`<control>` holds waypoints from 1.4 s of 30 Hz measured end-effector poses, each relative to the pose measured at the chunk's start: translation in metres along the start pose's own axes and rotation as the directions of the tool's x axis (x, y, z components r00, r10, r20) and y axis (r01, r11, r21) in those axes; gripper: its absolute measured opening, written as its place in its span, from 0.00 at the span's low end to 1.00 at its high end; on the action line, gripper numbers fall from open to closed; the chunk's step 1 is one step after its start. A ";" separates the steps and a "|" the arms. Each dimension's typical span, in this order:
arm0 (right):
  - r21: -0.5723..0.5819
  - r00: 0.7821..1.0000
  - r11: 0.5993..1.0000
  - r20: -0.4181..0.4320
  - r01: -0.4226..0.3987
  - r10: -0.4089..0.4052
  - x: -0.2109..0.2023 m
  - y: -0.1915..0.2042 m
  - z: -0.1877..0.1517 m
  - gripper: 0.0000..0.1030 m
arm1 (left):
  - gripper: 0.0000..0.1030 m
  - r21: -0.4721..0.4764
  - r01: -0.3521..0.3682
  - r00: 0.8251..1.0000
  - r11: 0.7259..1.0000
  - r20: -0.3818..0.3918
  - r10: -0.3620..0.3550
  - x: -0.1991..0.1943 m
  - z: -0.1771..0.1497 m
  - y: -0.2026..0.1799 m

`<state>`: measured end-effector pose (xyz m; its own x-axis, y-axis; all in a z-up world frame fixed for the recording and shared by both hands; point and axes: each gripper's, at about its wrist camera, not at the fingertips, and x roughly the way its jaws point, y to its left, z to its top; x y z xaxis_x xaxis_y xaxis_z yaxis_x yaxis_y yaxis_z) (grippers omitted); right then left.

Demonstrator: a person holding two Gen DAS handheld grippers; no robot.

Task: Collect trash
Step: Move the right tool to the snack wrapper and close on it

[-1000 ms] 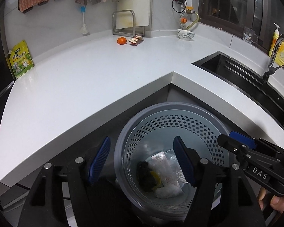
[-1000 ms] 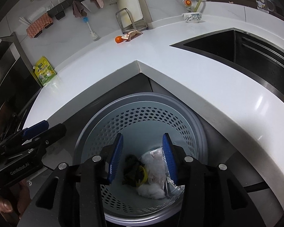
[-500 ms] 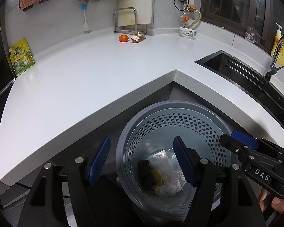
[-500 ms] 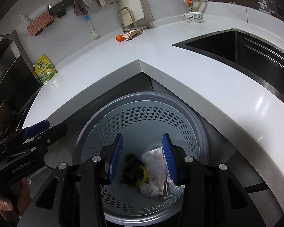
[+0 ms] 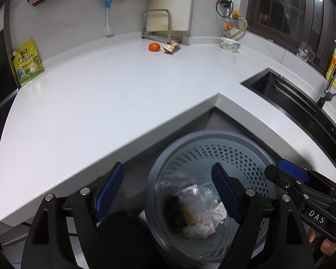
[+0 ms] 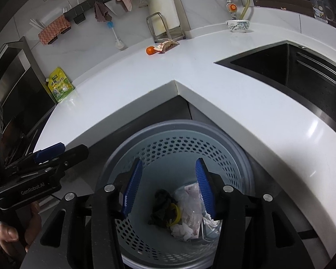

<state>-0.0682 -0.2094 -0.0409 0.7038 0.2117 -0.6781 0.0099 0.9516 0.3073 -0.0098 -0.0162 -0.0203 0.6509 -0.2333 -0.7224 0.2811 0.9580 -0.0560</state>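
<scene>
A grey perforated bin [image 5: 253, 157] [image 6: 159, 143] stands on the floor below the counter's inner corner. Crumpled wrappers, tissue and a dark scrap [image 5: 197, 213] [image 6: 183, 210] lie at its bottom. My left gripper [image 5: 168, 190] is open and empty above the bin's left rim. My right gripper [image 6: 169, 186] is open and empty over the bin's mouth. On the white counter [image 5: 100, 94], far back, a crumpled brown wrapper [image 5: 171, 47] [image 6: 166, 44] lies beside an orange [image 5: 154, 47] [image 6: 150, 50].
A black sink [image 5: 286, 98] [image 6: 291, 67] is set into the counter at right. A patterned bowl [image 5: 229, 43] [image 6: 238, 25] and a cutting-board rack [image 5: 160, 25] stand at the back. A yellow-green pouch [image 5: 26, 62] [image 6: 60, 84] leans at the left wall.
Both grippers have risen and drawn back slightly from the bin; the counter's far objects sit a little lower in view. Both stay open and empty.
</scene>
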 end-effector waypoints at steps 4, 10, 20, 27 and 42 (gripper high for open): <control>-0.007 1.000 1.000 0.030 -0.004 0.004 0.001 0.003 0.020 0.50 | 0.83 -0.028 0.000 0.999 1.000 0.036 0.001 -0.003 0.020 0.009; -0.046 0.997 0.999 0.072 0.000 0.003 0.009 0.008 0.059 0.55 | 0.87 -0.031 -0.030 0.993 0.999 0.114 0.033 0.003 0.066 0.021; -0.112 0.993 0.994 0.118 0.015 -0.001 0.052 0.028 0.147 0.62 | 0.92 -0.076 -0.053 0.981 0.996 0.181 0.066 0.033 0.147 0.055; -0.150 0.995 0.988 0.096 0.036 -0.021 0.103 0.037 0.205 0.63 | 0.93 -0.095 -0.104 0.976 0.990 0.181 0.120 0.074 0.188 0.077; -0.083 0.996 0.993 -0.020 0.080 -0.082 0.231 0.034 0.303 0.63 | 0.93 -0.129 -0.138 0.977 0.982 0.143 0.156 0.154 0.229 0.102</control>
<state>0.3097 -0.1957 0.0152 0.6865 0.1376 -0.7140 0.0071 0.9806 0.1958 0.2807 0.0079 0.0200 0.7807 -0.1027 -0.6163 0.0959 0.9944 -0.0442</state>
